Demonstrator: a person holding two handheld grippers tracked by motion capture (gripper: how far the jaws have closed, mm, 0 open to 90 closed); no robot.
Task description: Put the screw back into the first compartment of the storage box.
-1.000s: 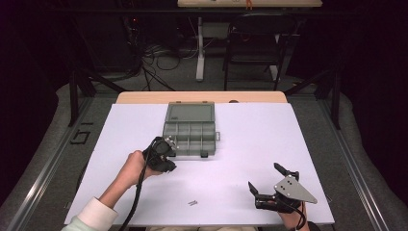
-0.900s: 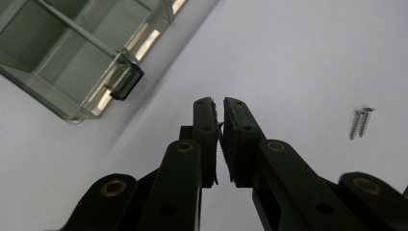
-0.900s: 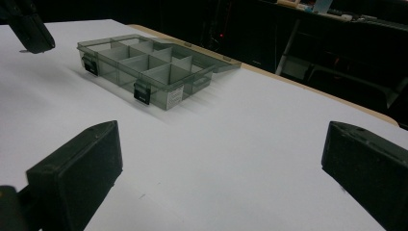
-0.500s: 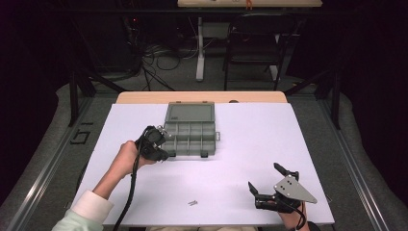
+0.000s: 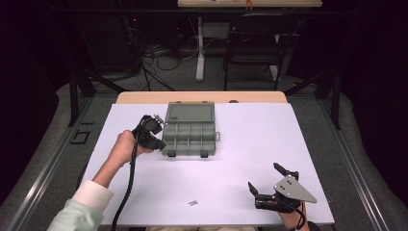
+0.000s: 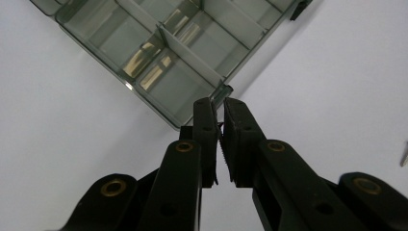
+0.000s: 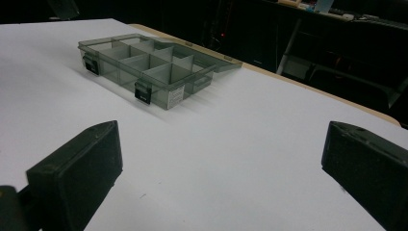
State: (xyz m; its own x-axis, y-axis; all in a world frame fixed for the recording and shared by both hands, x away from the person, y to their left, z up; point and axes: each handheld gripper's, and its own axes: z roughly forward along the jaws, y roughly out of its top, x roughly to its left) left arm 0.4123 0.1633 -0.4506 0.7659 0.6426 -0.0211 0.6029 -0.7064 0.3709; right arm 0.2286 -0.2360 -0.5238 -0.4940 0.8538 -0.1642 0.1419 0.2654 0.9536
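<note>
A smoky grey compartment box point(image 5: 188, 137) lies open at the table's middle back, its lid point(image 5: 189, 111) flat behind it and its cells looking empty. My left gripper point(image 5: 153, 132) hovers at the box's left front corner. In the left gripper view its jaws point(image 6: 219, 103) stand shut to a thin slit just over that corner of the box point(image 6: 163, 57); I cannot tell whether anything tiny is pinched. My right gripper point(image 5: 269, 185) rests near the front right edge, wide open and holding nothing. In the right gripper view the box point(image 7: 149, 67) sits far beyond the spread pads point(image 7: 77, 178).
A small metal screw point(image 5: 193, 202) lies on the white table sheet point(image 5: 250, 144) near the front edge, and its glint also appears at the right edge of the left gripper view point(image 6: 404, 154). Dark chairs, table legs and cables stand beyond the far edge.
My left gripper has moved away from the person, from in front of the box's left corner to beside it. The right gripper has stayed still and open.
</note>
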